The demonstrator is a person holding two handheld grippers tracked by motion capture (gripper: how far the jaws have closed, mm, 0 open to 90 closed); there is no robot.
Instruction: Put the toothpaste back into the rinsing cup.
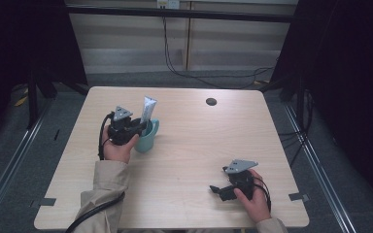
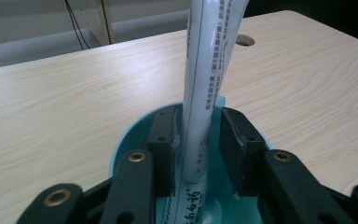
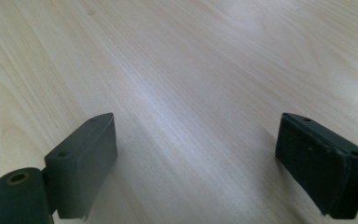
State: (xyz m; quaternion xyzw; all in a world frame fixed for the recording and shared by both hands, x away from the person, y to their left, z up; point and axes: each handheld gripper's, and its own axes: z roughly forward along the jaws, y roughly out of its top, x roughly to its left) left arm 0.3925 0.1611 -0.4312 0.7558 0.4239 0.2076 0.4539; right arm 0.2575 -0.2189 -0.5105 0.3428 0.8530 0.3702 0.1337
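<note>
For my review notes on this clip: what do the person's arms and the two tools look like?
Both tools are black; the left tool and the right tool each carry a grey three-cornered plate on top. Their jaws end in flat dark rectangular pads, on links with brass-coloured rivets. A black cable trails from each. The person wears beige sleeves.

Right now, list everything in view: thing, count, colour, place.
tube: one, white with printed text, upright in the cup, between the left gripper's jaws
cup: one, teal, with handle, left part of the table
table: one, light wood, centre, with a dark round hole near its far edge
cables: several, black, on the floor beyond the table
left gripper: one, black, jaws inside the cup, right pad clear of the tube
right gripper: one, black, jaws wide apart over bare table, near right
</note>
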